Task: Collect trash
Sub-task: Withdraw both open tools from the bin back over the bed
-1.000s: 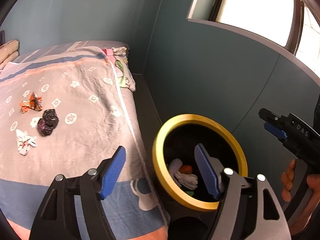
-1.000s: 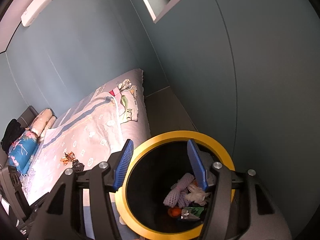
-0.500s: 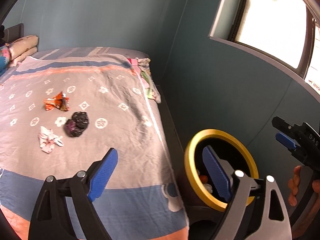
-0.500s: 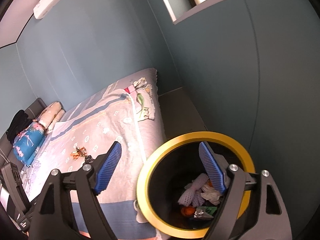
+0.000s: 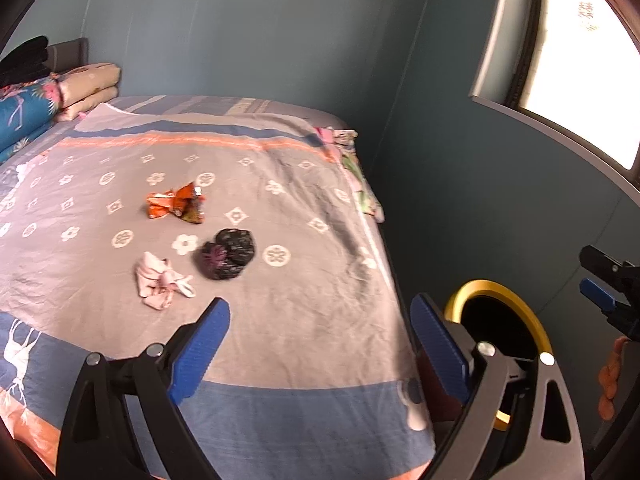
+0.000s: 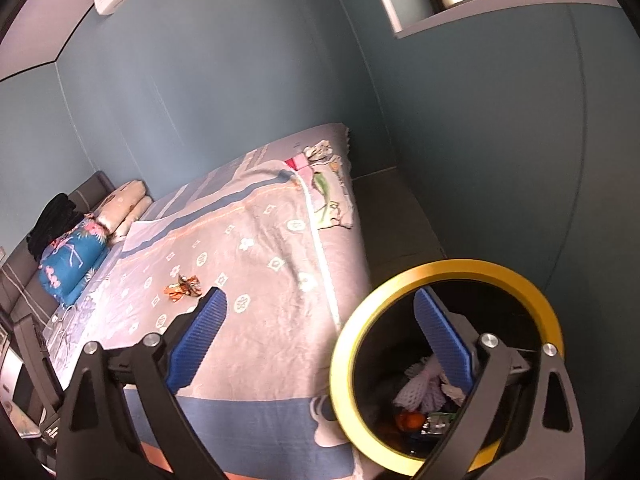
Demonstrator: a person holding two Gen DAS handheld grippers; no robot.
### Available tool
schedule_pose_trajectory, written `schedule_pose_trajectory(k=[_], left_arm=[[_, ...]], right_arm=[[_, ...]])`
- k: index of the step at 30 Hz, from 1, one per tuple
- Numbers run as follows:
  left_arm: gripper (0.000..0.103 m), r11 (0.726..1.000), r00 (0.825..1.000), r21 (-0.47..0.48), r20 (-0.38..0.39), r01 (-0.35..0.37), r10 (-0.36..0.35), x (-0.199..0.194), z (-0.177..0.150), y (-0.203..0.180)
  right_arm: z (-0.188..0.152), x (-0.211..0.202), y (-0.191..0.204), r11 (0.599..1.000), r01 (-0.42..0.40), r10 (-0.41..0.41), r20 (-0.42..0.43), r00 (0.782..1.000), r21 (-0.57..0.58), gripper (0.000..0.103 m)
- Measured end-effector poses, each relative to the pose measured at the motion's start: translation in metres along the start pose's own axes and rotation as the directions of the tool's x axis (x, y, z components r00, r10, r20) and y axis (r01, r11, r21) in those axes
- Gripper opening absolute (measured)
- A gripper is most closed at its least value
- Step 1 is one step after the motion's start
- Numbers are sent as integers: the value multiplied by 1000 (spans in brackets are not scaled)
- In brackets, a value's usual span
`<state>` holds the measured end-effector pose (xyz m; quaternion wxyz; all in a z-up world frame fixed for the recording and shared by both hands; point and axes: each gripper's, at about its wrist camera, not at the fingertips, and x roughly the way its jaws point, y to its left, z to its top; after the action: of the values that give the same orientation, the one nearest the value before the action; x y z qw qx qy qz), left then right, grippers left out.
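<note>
Three pieces of trash lie near the middle of the bed [image 5: 304, 320]: an orange wrapper [image 5: 174, 204], a black bag [image 5: 228, 254] and a white tissue [image 5: 160, 284] nearer the foot edge. Left gripper [image 5: 316, 344] hangs above the bed's foot end, jaws apart, holding nothing. Right gripper [image 6: 320, 340] hangs with jaws apart and empty, one finger over the bin [image 6: 448, 270] beside the bed's right edge, with trash inside.
</note>
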<state>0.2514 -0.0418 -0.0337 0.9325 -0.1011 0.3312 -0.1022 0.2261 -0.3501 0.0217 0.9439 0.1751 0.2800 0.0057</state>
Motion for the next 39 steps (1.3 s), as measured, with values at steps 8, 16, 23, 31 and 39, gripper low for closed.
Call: schedule_pose_trajectory(k=[8,16,23,31,39], left_arm=[[89,997,999,-65,-11,-43,42,11,-2,36],[89,987,994,-119,-30,-103,101,27,-5,79],[89,972,985,-164,-58,-170,163,45,-9,121],[89,954,973,-197,-86,-227,214,71,-13,162],[89,946,967,-209,-116,-247,227,103,-9,192]], right_arm=[[1,30,25,998,-55,54,-54,997,-15,92],[-4,72,69,988,-118,108,-96,989,-99,93],[-12,127,109,969,-179,154,-151,976,-168,94],[-21,189,150,951,-228,180,-225,958,-210,94],[-24,269,206,915,-309,224,-310,924,-260,94]])
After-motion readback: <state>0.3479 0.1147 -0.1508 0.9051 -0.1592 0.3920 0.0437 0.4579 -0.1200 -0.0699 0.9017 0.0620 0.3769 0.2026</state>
